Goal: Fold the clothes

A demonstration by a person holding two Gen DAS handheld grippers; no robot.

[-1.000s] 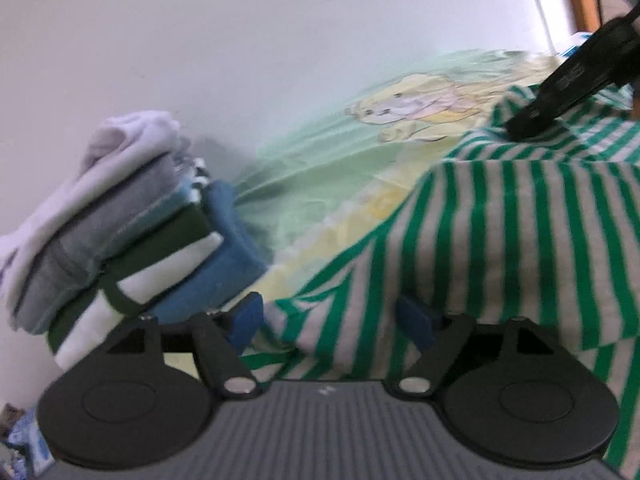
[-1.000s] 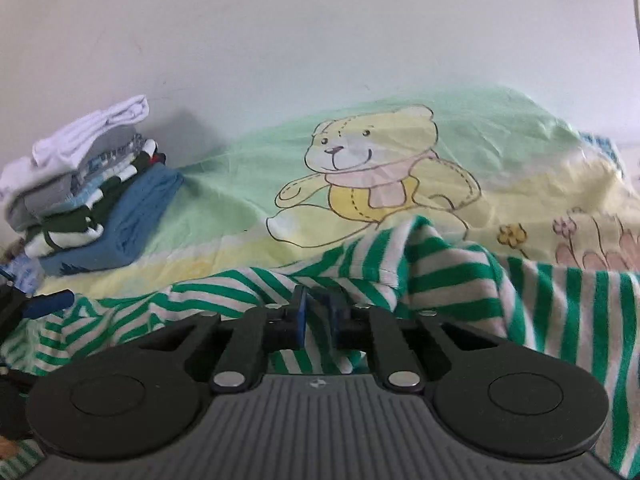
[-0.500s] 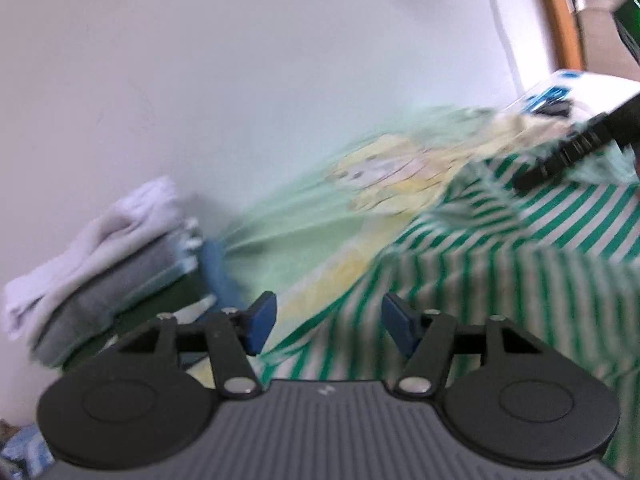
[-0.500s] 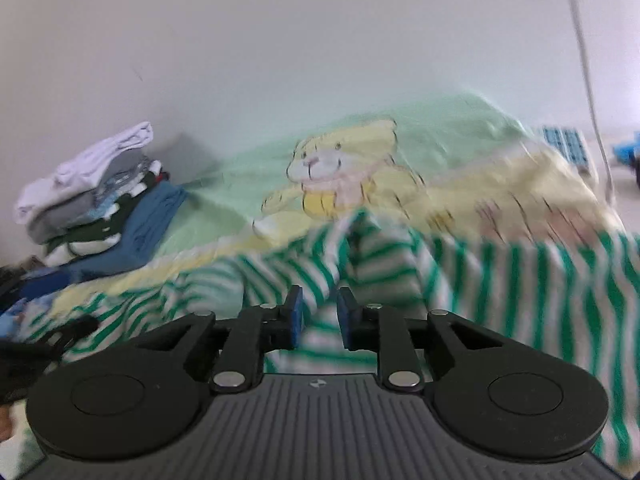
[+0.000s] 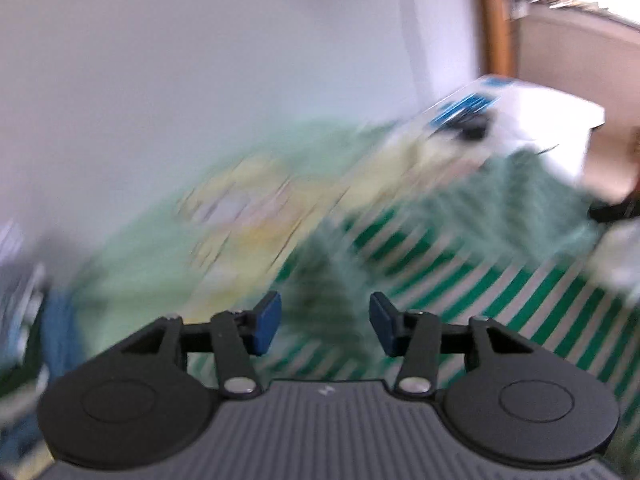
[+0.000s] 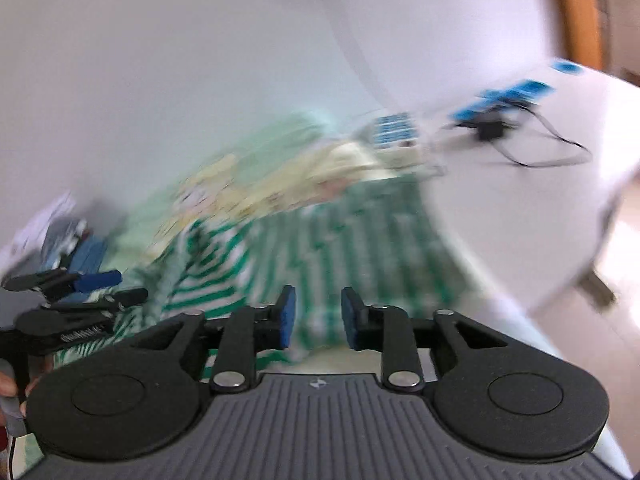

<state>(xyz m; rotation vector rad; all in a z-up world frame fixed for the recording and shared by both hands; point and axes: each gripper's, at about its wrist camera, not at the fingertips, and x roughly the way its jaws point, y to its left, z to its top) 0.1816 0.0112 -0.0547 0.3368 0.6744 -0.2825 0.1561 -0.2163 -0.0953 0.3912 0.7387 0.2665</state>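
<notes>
Setting: white wall (image 5: 200, 80) behind a bed spread with a pale green and yellow printed sheet (image 6: 224, 184); we see a white table (image 6: 560, 208) to the right, with blue packets and a black cable on it. Both views are smeared by motion.
Garment: the green-and-white striped shirt (image 6: 360, 240) lies rumpled on the sheet, in front of both grippers and below them.
Finished pile: a stack of folded clothes (image 6: 60, 236) sits at the far left against the wall, well apart from the shirt.
Handling: we judge the shirt light, soft and limp; it will sag and bunch wherever it is unsupported. It is neither fragile nor slippery.
Where to hold: we would pinch a hem or a shoulder seam at two corners, one per gripper, so the cloth hangs flat.
Left gripper (image 5: 325, 322): jaws partly spread and closing; striped cloth shows beyond the gap, but the pads press on nothing.
Right gripper (image 6: 318, 316): jaws narrowly apart and opening; nothing is pinched, the shirt lies just ahead.
</notes>
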